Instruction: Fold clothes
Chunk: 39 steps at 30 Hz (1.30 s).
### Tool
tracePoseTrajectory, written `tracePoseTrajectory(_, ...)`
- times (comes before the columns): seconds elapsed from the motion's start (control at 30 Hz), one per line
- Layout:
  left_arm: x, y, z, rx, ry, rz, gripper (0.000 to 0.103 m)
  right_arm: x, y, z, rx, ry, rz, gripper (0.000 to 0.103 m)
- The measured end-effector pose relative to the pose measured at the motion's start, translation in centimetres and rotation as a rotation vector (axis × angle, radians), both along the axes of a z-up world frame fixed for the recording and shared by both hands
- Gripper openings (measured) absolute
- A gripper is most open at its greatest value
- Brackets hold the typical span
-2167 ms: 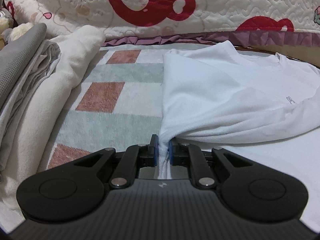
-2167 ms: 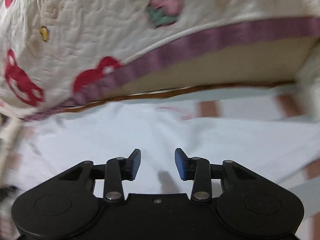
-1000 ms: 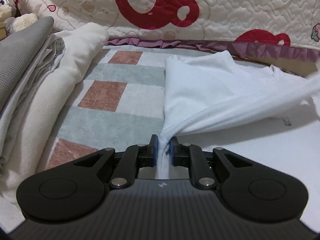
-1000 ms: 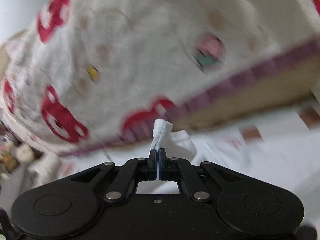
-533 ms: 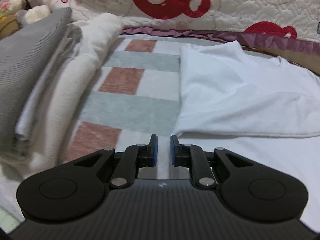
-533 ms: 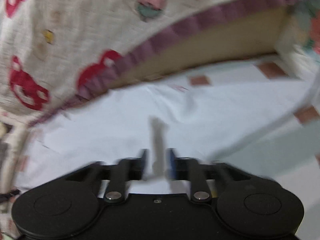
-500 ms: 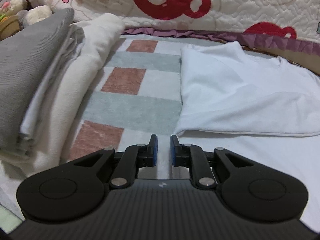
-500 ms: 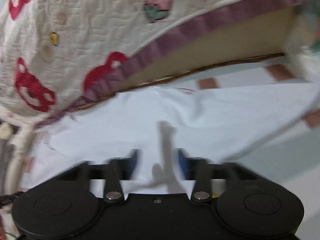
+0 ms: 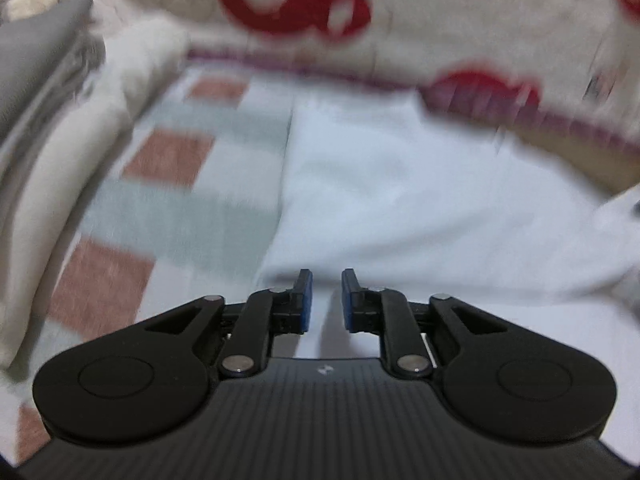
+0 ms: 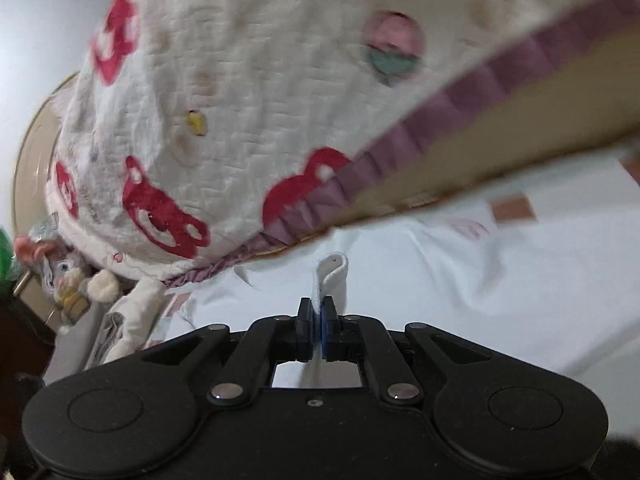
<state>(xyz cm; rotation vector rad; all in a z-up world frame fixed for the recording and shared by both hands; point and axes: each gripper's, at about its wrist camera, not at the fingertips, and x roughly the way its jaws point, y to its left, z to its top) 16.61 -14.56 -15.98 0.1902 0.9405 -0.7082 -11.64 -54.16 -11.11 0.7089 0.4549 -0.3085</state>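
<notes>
White shirt lies spread on the checked mat, from the centre toward 3 o'clock in the blurred left view. Left gripper hangs over its near edge, jaws narrowly apart, apparently holding nothing. Right gripper is pinched tight on a fold of the shirt, quilted bedspread at 12 o'clock.

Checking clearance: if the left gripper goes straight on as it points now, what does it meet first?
Most likely the white shirt, which lies just ahead of the open left gripper. Beyond it stands the quilted bed cover. The frame is blurred, so depth is uncertain.
</notes>
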Motion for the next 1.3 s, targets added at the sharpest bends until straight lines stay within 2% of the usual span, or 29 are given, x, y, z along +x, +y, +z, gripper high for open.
tracePoseTrajectory(0.1, -0.4, -0.1, 0.1, 0.014, -0.008, -0.01, 0.018, 0.2, -0.8, -2.2, -0.112, 0.238, -0.031, 0.007)
tracePoseTrajectory(0.13, -0.5, 0.0, 0.3, 0.006, -0.01, -0.016, 0.018, 0.4, -1.2, -3.4, -0.103, 0.31, -0.034, 0.007)
tracePoseTrajectory(0.2, -0.7, 0.4, 0.7, -0.009, -0.016, -0.025, 0.019, 0.7, -1.4, -4.5, -0.076, 0.373, -0.028, 0.008)
tracePoseTrajectory(0.27, -0.8, 0.8, 1.0, -0.029, -0.027, -0.021, 0.02, 0.9, -1.0, -4.5, -0.088, 0.376, -0.029, 0.012)
tracePoseTrajectory(0.3, -0.8, 1.1, 1.3, -0.043, -0.032, -0.019, 0.025, 1.1, -1.1, -4.5, -0.084, 0.378, -0.027, 0.013)
tracePoseTrajectory(0.37, -0.5, 1.0, 2.0, -0.073, -0.054, -0.016, 0.033, 1.3, -1.7, -4.6, -0.058, 0.339, -0.009, 0.032)
tracePoseTrajectory(0.47, 1.3, -0.4, 3.1, -0.116, -0.049, 0.001, 0.043, 1.1, -3.1, -4.8, 0.032, 0.262, 0.001, 0.053)
tracePoseTrajectory(0.53, 3.4, -2.4, 3.5, -0.133, -0.03, 0.043, 0.047, 1.0, -3.6, -5.2, 0.07, 0.228, 0.001, 0.055)
tracePoseTrajectory(0.63, 6.6, -6.3, 3.6, -0.099, -0.012, 0.1, 0.05, 2.1, -4.1, -5.7, 0.117, 0.188, -0.012, 0.055)
tracePoseTrajectory(0.7, 8.4, -9.3, 3.4, -0.04, -0.013, 0.114, 0.053, 2.3, -4.3, -5.8, 0.15, 0.166, -0.028, 0.054)
tracePoseTrajectory(0.73, 8.6, -10.7, 3.0, 0.015, -0.044, 0.109, 0.053, 2.4, -4.3, -5.9, 0.157, 0.153, -0.026, 0.038)
tracePoseTrajectory(0.77, 8.7, -12.1, 2.6, 0.074, -0.08, 0.101, 0.053, 2.6, -4.0, -5.7, 0.128, 0.152, -0.006, 0.007)
tracePoseTrajectory(0.87, 8.7, -15.4, 0.8, 0.231, -0.174, 0.065, 0.053, 2.9, -3.1, -5.2, 0.036, 0.149, 0.054, 0.007)
tracePoseTrajectory(0.9, 8.9, -15.7, 0.2, 0.252, -0.187, 0.052, 0.048, 3.0, -2.7, -5.0, 0.006, 0.148, 0.074, 0.007)
tracePoseTrajectory(0.93, 9.1, -15.9, -0.3, 0.268, -0.198, 0.039, 0.038, 3.2, -2.4, -4.8, -0.025, 0.147, 0.094, 0.007)
tracePoseTrajectory(0.97, 9.3, -15.9, -0.7, 0.281, -0.201, 0.029, 0.007, 3.3, -2.1, -4.6, -0.055, 0.146, 0.114, 0.007)
tracePoseTrajectory(1.1, 9.0, -14.7, 0.2, 0.259, -0.263, -0.009, 0.006, 3.5, -1.6, -1.9, -0.175, 0.077, 0.168, 0.007)
tracePoseTrajectory(1.2, 9.7, -12.4, 2.1, 0.155, -0.269, 0.042, 0.006, 3.9, -1.3, 0.4, -0.278, 0.032, 0.193, 0.007)
tracePoseTrajectory(1.3, 10.8, -10.3, 2.8, 0.043, -0.199, 0.087, 0.006, 4.7, -1.8, 2.7, -0.321, -0.024, 0.206, 0.006)
